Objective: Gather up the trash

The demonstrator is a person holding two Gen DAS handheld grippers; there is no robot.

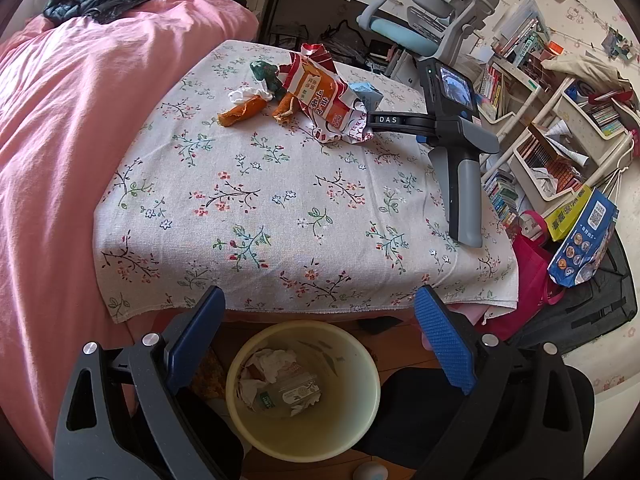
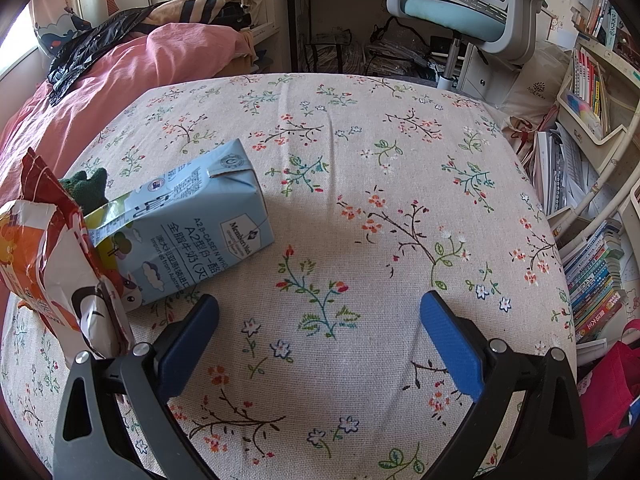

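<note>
A pile of trash lies at the far side of the floral-cloth table (image 1: 280,184): an orange-red snack bag (image 1: 320,88), orange peels (image 1: 240,114), a white tissue (image 1: 244,94), a green crumpled piece (image 1: 264,72) and a blue milk carton (image 1: 366,94). My left gripper (image 1: 320,320) is open and empty above a cream trash bin (image 1: 360,412) that holds tissues and a plastic cup. My right gripper (image 2: 318,320) is open and empty over the cloth (image 2: 380,200), just right of the milk carton (image 2: 192,220) and the snack bag (image 2: 44,264). It also shows in the left wrist view (image 1: 370,126), beside the bag.
A pink duvet (image 1: 52,160) covers the bed on the left. An office chair (image 1: 432,12) stands behind the table. Book shelves (image 1: 552,140), a blue paper bag (image 1: 584,240) and a red bag (image 1: 528,276) crowd the floor at the right.
</note>
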